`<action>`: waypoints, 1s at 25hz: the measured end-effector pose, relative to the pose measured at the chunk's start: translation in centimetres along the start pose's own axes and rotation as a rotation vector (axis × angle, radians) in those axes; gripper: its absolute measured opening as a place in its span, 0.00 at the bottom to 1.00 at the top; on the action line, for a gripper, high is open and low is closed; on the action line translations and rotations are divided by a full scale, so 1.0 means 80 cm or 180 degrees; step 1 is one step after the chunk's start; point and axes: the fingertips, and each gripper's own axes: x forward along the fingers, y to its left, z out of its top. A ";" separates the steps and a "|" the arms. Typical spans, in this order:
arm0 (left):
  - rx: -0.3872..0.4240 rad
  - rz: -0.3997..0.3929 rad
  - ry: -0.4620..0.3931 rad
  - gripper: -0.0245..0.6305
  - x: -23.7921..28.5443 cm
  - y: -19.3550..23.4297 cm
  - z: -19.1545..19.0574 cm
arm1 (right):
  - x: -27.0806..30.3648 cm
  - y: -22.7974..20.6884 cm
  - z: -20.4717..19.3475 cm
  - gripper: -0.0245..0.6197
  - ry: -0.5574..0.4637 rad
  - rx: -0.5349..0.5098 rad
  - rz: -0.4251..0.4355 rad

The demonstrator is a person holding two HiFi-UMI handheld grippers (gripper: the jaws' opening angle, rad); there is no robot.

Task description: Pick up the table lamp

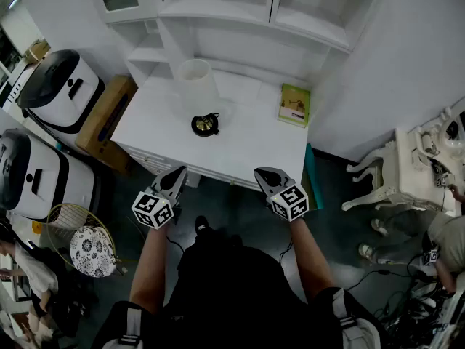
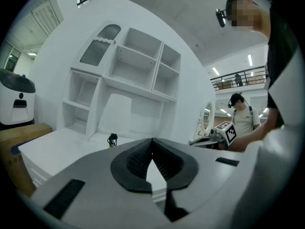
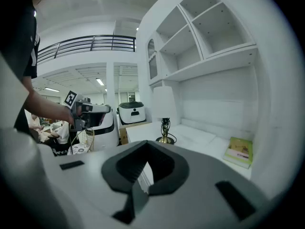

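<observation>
White-shaded table lamp (image 1: 199, 97) stood untouched at the back of the desk (image 1: 247, 144). The left gripper (image 1: 177, 171) and right gripper (image 1: 266, 173) hung short of it, jaws closed, empty; the pickup remained undone.

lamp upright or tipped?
Upright: the table lamp stands on its round base on the white desk, shade on top.

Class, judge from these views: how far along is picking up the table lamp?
Done: nothing yet; the table lamp stands untouched on the desk. In hand: nothing; left gripper and right gripper are shut, empty, short of the desk. Remaining: reach, open, grasp, lift.
</observation>
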 end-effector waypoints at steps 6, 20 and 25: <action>-0.0025 -0.0024 0.0004 0.05 0.003 0.014 0.004 | 0.014 0.001 0.005 0.05 0.0026 0.0017 -0.0014; -0.0051 -0.0176 0.0026 0.05 0.011 0.064 0.013 | 0.059 0.012 0.014 0.05 0.0036 0.0109 -0.0079; -0.0077 -0.0265 0.0031 0.05 0.015 0.091 0.018 | 0.086 0.011 0.017 0.05 0.0080 0.0133 -0.0156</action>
